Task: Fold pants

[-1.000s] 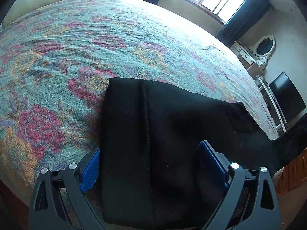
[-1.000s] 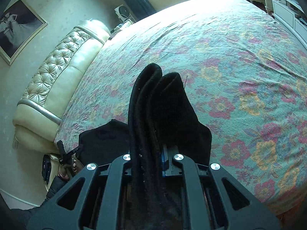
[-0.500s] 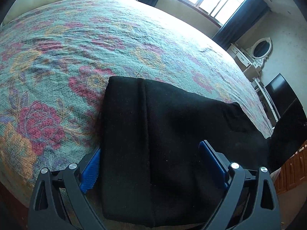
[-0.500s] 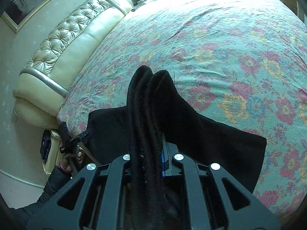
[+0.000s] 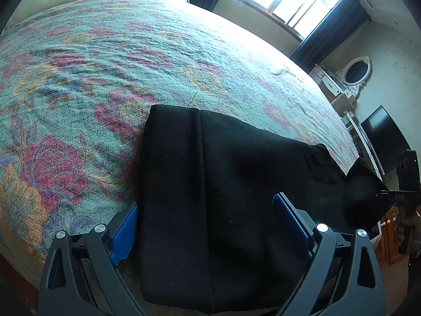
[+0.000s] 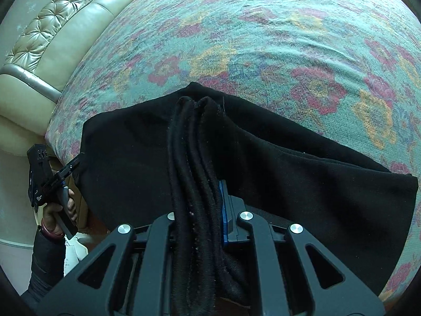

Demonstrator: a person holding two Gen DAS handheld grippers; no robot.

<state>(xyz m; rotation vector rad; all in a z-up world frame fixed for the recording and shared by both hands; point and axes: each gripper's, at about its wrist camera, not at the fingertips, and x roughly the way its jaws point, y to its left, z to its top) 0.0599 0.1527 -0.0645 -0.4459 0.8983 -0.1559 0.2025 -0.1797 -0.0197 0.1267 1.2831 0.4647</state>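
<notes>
A: Where were the black pants [image 5: 210,197]?

B: They lay folded on the floral bedspread [image 5: 105,65], at the bed's near edge, close to the corner by the cream headboard [image 6: 60,26].

A: State of the left gripper [image 5: 208,226]?

B: Released. Its blue pads [image 5: 123,237] stood wide apart on either side of the fabric, not pressing it.

A: And the right gripper [image 6: 200,208]?

B: It grasped the bunched hem edges [image 6: 194,158]; its jaws had just been opening slightly, fabric between them.
</notes>
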